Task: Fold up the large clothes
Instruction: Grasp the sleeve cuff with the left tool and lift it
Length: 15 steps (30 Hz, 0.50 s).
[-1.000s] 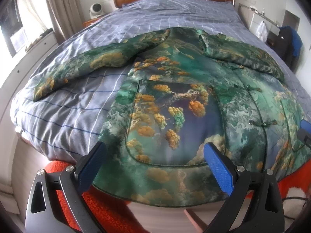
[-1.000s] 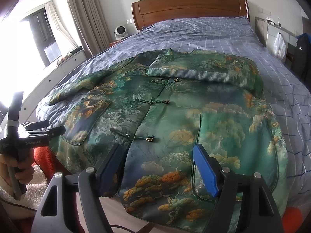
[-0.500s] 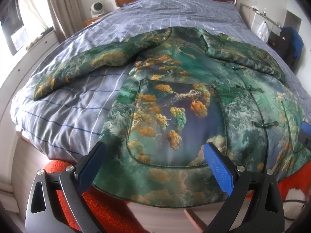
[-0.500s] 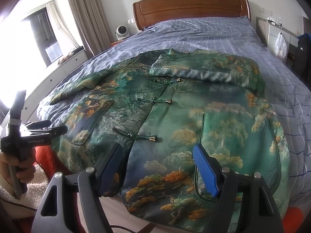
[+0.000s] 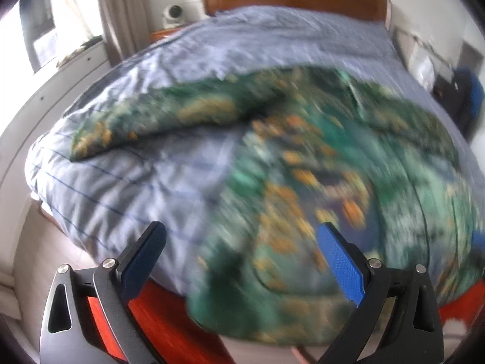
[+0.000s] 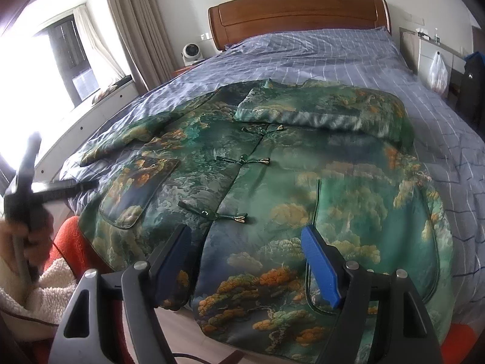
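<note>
A bedroom with a wooden headboard, curtains by a bright window, and a wide bed under a blue checked cover. Spread across the near end of that bed lies the jacket, green brocade with orange clouds, front side up and fastened down the middle with knot buttons, its hem hanging just over the bed's foot.

The folding has barely started, I'd say. One sleeve is already laid across the chest, near the collar. The other sleeve lies stretched out flat on the cover, off to the window side. That one has to come in, and then the body has to be doubled up; none of that shows as done.

The right gripper hangs over the hem near the lowest button, angled down at the cloth, its jaws apart with nothing between them. The left gripper is also spread wide and empty. Its own view is smeared with blur, so I can't be sure quite where it points, though it seems to face the gap between the jacket's side and the outstretched sleeve. From the right, the hand on its handle shows in a fleecy white cuff.
</note>
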Each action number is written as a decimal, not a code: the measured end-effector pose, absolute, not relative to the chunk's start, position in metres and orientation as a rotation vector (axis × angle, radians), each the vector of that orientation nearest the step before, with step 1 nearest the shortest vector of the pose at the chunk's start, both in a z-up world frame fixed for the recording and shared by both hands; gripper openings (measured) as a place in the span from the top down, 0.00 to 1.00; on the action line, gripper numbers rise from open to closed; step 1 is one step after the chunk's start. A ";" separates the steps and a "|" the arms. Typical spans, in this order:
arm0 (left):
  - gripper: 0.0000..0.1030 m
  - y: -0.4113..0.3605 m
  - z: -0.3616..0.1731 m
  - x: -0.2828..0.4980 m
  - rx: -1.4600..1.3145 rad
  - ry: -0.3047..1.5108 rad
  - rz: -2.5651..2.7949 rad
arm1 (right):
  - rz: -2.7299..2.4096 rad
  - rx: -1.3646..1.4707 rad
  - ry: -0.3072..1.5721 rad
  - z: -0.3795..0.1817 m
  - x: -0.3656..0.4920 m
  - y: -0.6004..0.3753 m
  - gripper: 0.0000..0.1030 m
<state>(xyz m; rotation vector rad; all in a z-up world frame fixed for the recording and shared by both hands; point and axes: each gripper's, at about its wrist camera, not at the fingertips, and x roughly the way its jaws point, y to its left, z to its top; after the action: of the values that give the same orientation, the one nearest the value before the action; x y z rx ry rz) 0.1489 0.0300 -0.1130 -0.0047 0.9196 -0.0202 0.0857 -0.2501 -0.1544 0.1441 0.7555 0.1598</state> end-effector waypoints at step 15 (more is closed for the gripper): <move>0.02 0.262 -0.196 0.296 -0.697 1.019 0.315 | 0.152 0.139 0.781 -0.157 0.086 -0.248 0.28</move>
<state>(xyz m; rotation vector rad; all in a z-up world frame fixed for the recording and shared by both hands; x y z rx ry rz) 0.2957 0.2625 -0.1962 -0.6975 1.0186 0.3151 0.0856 -0.2478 -0.1573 0.1386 0.7810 0.1520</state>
